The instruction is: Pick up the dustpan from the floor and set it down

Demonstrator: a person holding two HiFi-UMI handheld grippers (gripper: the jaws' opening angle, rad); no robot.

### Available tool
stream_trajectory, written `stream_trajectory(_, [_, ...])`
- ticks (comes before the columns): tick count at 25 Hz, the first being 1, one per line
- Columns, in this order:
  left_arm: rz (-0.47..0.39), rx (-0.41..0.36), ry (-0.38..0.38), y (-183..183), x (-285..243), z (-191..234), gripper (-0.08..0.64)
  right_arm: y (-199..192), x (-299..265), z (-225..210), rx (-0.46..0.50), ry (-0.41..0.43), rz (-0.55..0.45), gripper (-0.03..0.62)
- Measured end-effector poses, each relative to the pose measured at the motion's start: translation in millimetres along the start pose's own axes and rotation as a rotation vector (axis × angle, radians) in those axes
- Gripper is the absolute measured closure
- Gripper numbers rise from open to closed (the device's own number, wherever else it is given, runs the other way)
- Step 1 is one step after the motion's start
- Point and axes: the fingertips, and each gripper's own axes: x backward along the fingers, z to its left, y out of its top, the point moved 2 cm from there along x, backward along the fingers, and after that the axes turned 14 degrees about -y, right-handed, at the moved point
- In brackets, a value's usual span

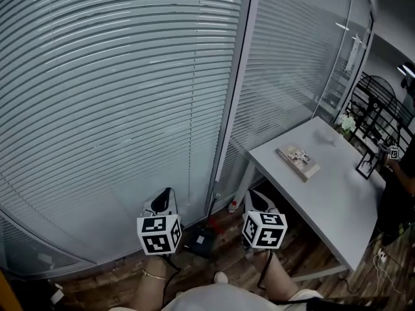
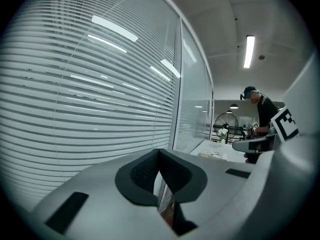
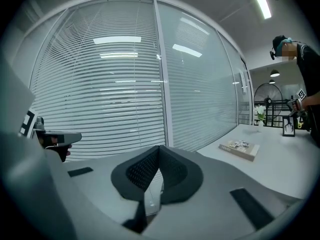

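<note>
Head view shows the left gripper [image 1: 166, 197] and the right gripper [image 1: 255, 198] side by side in the lower middle of the frame, both aimed at the slatted blinds [image 1: 97, 109] rather than at the ground. The left gripper view and the right gripper view each show dark pads pressed together with nothing between them, so both tools are closed and empty. Between and below the two marker cubes, at the foot of the window post [image 1: 227, 128], a dark low thing [image 1: 200, 241] lies on the wood floor [image 1: 305, 251]. It is probably the dustpan, though it is too small and shaded to be sure, and its long axis and handle cannot be made out. In the frame it sits a little closer to the left gripper's cube than to the right's. A pan flat on the floor under two empty, raised tools fits both a moment ahead of the lift and one after the setting down. Any reach for it would have to tip steeply downward.
</note>
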Motion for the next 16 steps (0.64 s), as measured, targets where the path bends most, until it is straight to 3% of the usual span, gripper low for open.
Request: stream_trajectory(16, [0.024,0.011,0.006,5.9,-9.4,-1.6,0.543,11.1,-4.6,-1.7,-0.005,0.007,0.013,0.56])
